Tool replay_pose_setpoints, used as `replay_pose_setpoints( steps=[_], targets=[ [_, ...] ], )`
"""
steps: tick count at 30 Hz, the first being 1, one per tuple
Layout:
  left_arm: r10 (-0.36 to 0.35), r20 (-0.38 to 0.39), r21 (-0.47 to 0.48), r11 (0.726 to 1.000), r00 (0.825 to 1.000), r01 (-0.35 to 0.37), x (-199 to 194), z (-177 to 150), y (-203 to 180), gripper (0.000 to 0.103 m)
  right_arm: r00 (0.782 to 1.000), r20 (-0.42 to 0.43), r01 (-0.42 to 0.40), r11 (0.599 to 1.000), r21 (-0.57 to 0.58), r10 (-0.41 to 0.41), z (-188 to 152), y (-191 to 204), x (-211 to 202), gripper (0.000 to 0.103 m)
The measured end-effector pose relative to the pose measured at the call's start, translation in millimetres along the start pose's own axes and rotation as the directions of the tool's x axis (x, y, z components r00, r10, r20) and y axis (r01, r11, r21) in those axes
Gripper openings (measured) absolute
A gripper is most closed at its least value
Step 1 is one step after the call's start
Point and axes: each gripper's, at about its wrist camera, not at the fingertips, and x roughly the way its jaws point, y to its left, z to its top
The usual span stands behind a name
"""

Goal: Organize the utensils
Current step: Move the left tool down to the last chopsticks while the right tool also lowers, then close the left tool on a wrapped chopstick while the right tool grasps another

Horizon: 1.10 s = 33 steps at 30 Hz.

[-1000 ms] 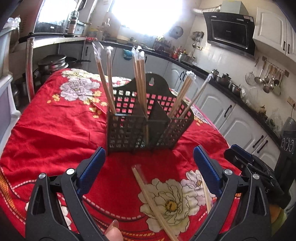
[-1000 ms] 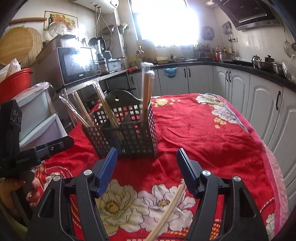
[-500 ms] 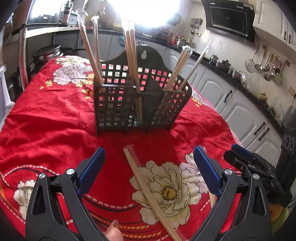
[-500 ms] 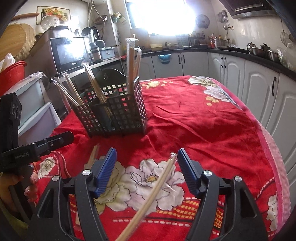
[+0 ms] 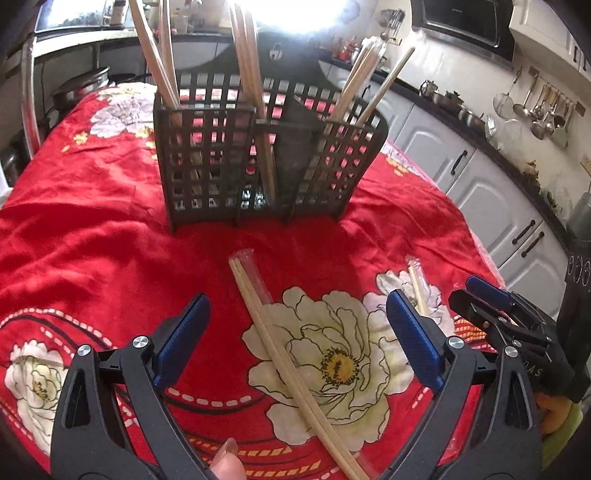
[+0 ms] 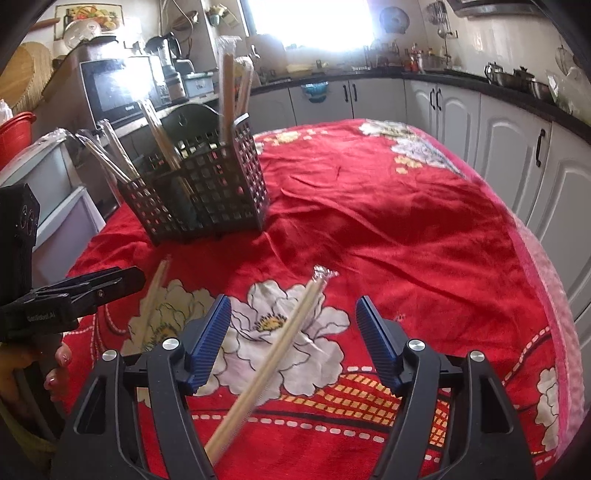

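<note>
Hovering with jaws spread, left gripper [image 5: 295,339] and right gripper [image 6: 293,343] each straddle a wrapped chopstick pair [image 5: 288,354] at lower centre; slick sleeves on wrinkled cloth [image 6: 388,229] risk slipping before reaching the basket [image 5: 266,155].

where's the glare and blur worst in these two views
Left wrist: the window blows out white, washing out the chopstick tops above the basket. Right wrist: window also overexposed; the wrapped chopsticks look motion-blurred. Both views bend edges, fisheye.

left gripper [image 5: 297,334]: black frame | ribbed blue jaws | silver screws | painted fingernails [image 6: 55,371]
</note>
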Motion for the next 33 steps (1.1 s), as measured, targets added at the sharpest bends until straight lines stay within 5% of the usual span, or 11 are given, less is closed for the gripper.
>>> replay_pose_setpoints(
  steps=[11, 21, 26, 29, 33],
  targets=[
    [0.005, -0.099, -0.024, 1.000, 0.995, -0.008, 32, 1, 11, 0.088, 0.990, -0.142, -0.020, 0.999, 0.028, 0.024, 5, -11, 37, 0.068],
    [0.019, -0.118, -0.007, 1.000, 0.993, -0.020, 49, 12, 9, 0.087, 0.982, -0.189, 0.016, 1.000, -0.003, -0.016, 17, -8, 65, 0.065],
    [0.047, -0.122, 0.008, 0.999, 0.991, -0.047, 55, 19, 11, 0.077, 0.979, -0.192, 0.059, 0.998, -0.023, -0.063, 22, -5, 72, 0.049],
    [0.082, -0.117, 0.027, 0.996, 0.990, -0.079, 59, 22, 11, 0.067, 0.979, -0.190, 0.073, 0.997, -0.020, -0.076, 24, -5, 74, 0.030],
    [0.125, -0.096, 0.026, 0.992, 0.988, -0.123, 61, 27, 15, 0.035, 0.981, -0.189, 0.051, 0.998, 0.027, -0.045, 28, -14, 75, 0.015]
  ],
)
